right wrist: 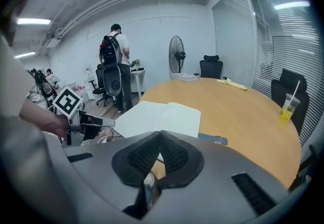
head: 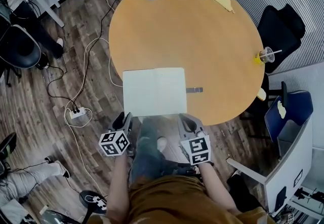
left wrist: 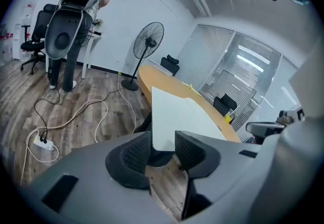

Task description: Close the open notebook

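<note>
The notebook [head: 154, 91] lies wide open, blank pages up, at the person's edge of the round bench [head: 202, 40], and its near left corner juts out past the rim over the floor. That is a gift for this step. The left hand-held gripper [head: 123, 119] sits right at that overhanging corner, jaws spread wide. In its own view the corner shows in the gap between the pads [left wrist: 135, 153] with nothing pressing on it yet, so it holds nothing. The right hand-held gripper [head: 190, 122] waits at the notebook's near right corner, jaws pinched together and empty. To do this well, I'd say the left one should slide a little further onto the corner, one pad above and one below, and bite only the left half. Then it should swing that half up and over the spine in a clean arc. The right one could press down on the right page so the notebook doesn't skate towards the small grey piece [head: 194, 89] just beside its right edge.
</note>
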